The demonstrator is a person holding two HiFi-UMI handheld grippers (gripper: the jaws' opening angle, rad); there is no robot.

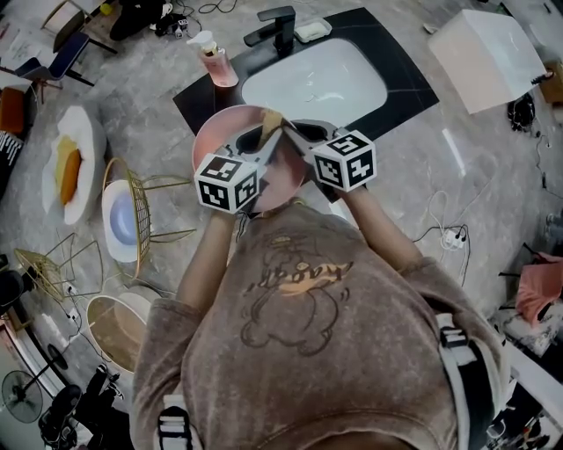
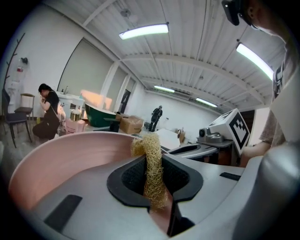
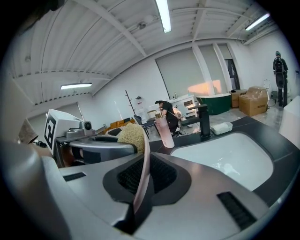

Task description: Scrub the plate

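Sweatshirt (image 1: 308, 299) fills the bottom of the head view. Past it the left gripper (image 1: 266, 134) and the right gripper (image 1: 297, 134) meet over the pink plate (image 1: 220, 136), which is held up in front of the person, just short of the white sink (image 1: 317, 83). A straw-coloured scrubber (image 1: 272, 119) pokes up where they meet. The sink sits in a dark tabletop (image 1: 409, 83) with a black tap (image 1: 277, 26) and a pink soap bottle (image 1: 216, 63). Grey marbled floor (image 1: 493, 176) with cables spreads around it. The plate seems to hang short of the basin, so a slip would likely drop it on the hard tabletop edge or the floor.

From the left gripper view, the fingers (image 2: 131, 178) are clenched on the scrubber, a thin fibrous strip whose top sits by the plate's rim. A hard drag could, I judge, pull so thin a strip out of the pinch.

From the right gripper view, the fingers (image 3: 159, 173) are clamped on the plate's thin rim, seen edge-on. Only the rim is pinched, so pressure from the scrubber could pivot the plate or slide it free, more so if wet. Beyond it, a ribbed white ceiling with strip lights covers a wide room, with a seated person, a green tub and cardboard boxes far back.
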